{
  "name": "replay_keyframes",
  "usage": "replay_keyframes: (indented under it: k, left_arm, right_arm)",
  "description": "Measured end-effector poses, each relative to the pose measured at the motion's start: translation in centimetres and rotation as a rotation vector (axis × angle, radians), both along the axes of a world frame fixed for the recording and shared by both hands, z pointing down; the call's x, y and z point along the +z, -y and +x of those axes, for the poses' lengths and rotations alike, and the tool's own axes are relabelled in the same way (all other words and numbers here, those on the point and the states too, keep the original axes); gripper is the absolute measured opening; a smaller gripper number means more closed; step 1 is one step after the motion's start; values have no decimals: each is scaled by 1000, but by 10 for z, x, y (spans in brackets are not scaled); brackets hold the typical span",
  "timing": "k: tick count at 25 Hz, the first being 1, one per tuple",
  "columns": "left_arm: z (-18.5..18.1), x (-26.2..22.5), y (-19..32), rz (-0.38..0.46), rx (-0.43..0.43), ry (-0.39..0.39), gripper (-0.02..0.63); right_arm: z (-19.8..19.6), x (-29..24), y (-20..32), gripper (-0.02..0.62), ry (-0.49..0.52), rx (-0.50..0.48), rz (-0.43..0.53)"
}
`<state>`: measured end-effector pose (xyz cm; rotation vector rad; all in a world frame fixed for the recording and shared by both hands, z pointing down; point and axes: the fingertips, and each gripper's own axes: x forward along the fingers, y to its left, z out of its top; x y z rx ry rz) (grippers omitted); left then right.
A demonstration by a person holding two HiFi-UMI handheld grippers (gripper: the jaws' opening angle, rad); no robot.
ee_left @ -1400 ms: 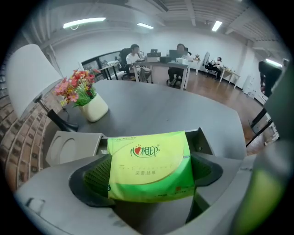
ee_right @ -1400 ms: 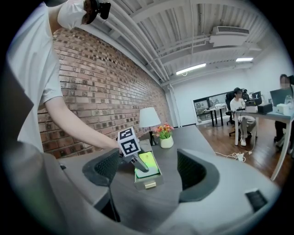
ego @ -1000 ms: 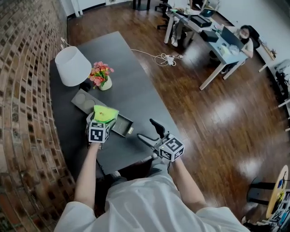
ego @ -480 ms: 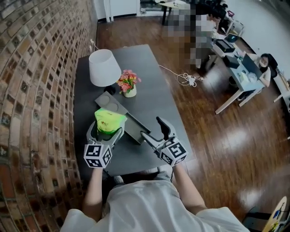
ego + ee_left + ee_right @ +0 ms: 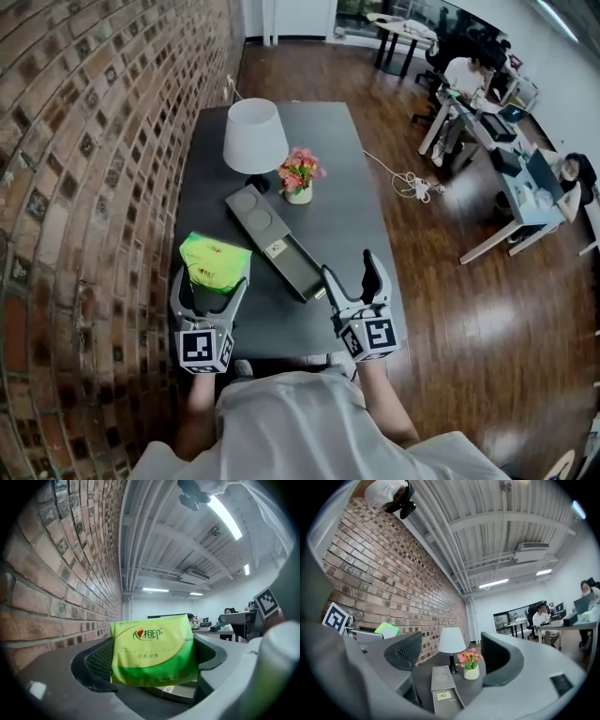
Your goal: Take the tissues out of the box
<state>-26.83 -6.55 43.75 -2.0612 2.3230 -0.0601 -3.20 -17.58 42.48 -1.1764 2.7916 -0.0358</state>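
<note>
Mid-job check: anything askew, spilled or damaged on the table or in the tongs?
Nothing spilled or damaged. The long grey box lies diagonally across the dark table; the green plastic tissue pack is gripped in the left tongs. Right tongs are open, empty.

The person wears a white short-sleeved shirt. The left claw and right claw are grey and curved, with black ribbed pads. Each carries a cube of black-and-white square markers.
</note>
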Motion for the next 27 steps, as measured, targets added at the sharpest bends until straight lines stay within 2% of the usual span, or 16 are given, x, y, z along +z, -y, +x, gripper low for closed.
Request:
replay_keyframes:
  k: [5,13,27]
  left_arm:
    - [-4,0,-5,13,-40,-36,508]
    - [-3,-4,5,19,-39,-12,508]
    - [-4,-14,10,37,-57,9,506]
  right_arm:
    - [-7,-7,-13,405,-91,30,67]
    - [-8,-5,-10,405,-77,19,55]
    - [-17,-7,-7,405,-110,-19,46]
